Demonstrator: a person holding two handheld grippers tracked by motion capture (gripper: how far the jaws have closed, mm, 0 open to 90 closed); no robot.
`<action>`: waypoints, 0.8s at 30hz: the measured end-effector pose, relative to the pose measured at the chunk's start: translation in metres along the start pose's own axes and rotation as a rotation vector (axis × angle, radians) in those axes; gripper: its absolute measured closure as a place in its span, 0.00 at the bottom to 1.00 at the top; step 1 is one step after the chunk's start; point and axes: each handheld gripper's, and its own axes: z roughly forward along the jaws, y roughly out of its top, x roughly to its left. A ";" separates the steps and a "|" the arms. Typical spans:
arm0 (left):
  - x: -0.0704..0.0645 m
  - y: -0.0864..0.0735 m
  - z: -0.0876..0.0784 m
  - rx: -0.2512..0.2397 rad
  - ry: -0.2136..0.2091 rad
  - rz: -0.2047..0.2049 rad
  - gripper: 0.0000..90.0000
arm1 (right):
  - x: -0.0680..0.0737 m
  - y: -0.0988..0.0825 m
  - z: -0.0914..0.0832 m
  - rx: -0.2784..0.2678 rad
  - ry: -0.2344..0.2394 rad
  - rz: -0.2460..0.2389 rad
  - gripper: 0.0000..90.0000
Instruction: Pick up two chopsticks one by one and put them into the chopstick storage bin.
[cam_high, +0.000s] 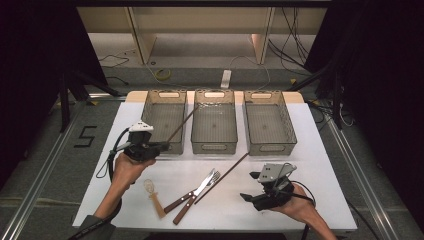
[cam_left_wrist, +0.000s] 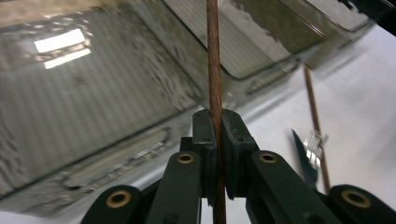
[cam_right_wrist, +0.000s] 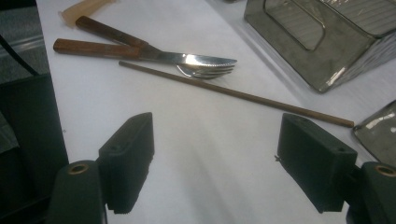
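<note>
My left gripper (cam_high: 161, 145) (cam_left_wrist: 215, 126) is shut on a brown wooden chopstick (cam_high: 182, 125) (cam_left_wrist: 214, 56). The stick slants up and to the right, over the near corner of the left basket (cam_high: 164, 95) toward the middle basket (cam_high: 215, 148). A second chopstick (cam_high: 222, 177) (cam_right_wrist: 233, 93) lies diagonally on the white table. My right gripper (cam_high: 248, 186) (cam_right_wrist: 215, 140) stands open just above the table, on the near side of this chopstick, with nothing between its jaws.
A wooden-handled knife (cam_high: 192, 194) (cam_right_wrist: 187, 58) and fork (cam_high: 214, 176) (cam_right_wrist: 205, 71) lie beside the loose chopstick. A pale spoon (cam_high: 154, 196) rests left of them. A third basket (cam_high: 270, 95) stands at the back right. Cables trail on the floor beyond the table.
</note>
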 end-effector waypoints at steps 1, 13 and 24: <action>0.003 0.002 0.000 -0.004 0.009 -0.006 0.94 | 0.000 -0.001 -0.001 -0.009 -0.001 0.014 0.29; 0.042 0.023 0.009 -0.022 0.096 -0.096 0.94 | -0.005 -0.012 -0.021 -0.160 -0.057 0.132 0.28; 0.065 0.038 0.025 0.006 0.141 -0.139 0.94 | -0.003 -0.014 -0.021 -0.157 -0.049 0.130 0.28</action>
